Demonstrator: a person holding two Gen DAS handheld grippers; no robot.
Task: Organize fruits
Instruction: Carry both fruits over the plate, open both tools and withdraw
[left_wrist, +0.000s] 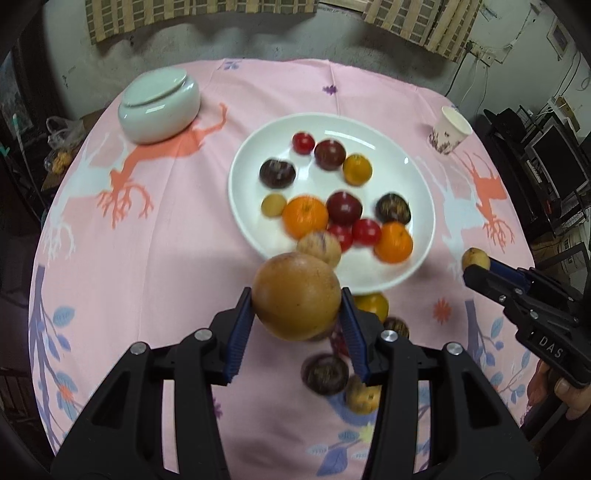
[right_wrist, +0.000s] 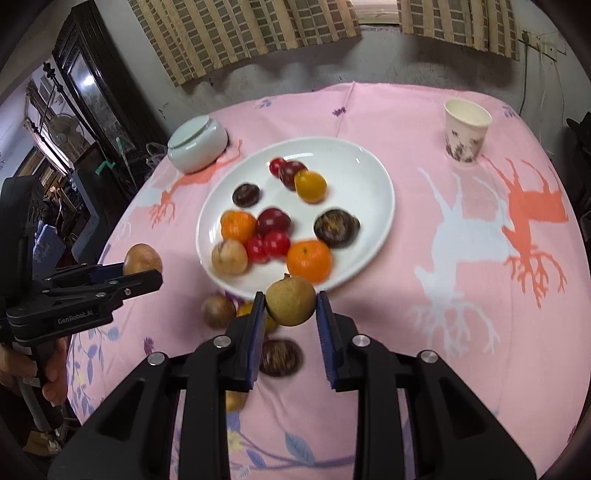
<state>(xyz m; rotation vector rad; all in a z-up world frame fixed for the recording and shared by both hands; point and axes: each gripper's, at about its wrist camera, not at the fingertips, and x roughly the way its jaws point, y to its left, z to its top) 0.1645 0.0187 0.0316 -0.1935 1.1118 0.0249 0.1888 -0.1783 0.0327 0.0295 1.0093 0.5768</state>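
Both tongs are carrying fruit above the counter, which is draped in a pink patterned cloth. The left tongs are clamping a large brown round fruit just in front of the near rim of the white plate. The right tongs are clamping a smaller yellow-brown fruit, also hanging close to that near rim.

The plate is already filling up: about 11 fruits are sitting on it, among them 3 oranges, several small red fruits, some dark purple-brown ones and 2 pale tan ones.

Work is still remaining. On the cloth between the plate and the person, about 4 loose fruits are lying: a yellow-orange one tucked beside the plate's rim, a dark round one, a yellowish spotted one, and a brown one that shows clearly only in the right wrist view. The exact count is blurring behind the tongs.

A lidded white bowl and a paper cup are standing well apart from the plate, seemingly playing no part.

Judging by this, the job is looking well past halfway, with these 2 held fruits and the few strays left to go.
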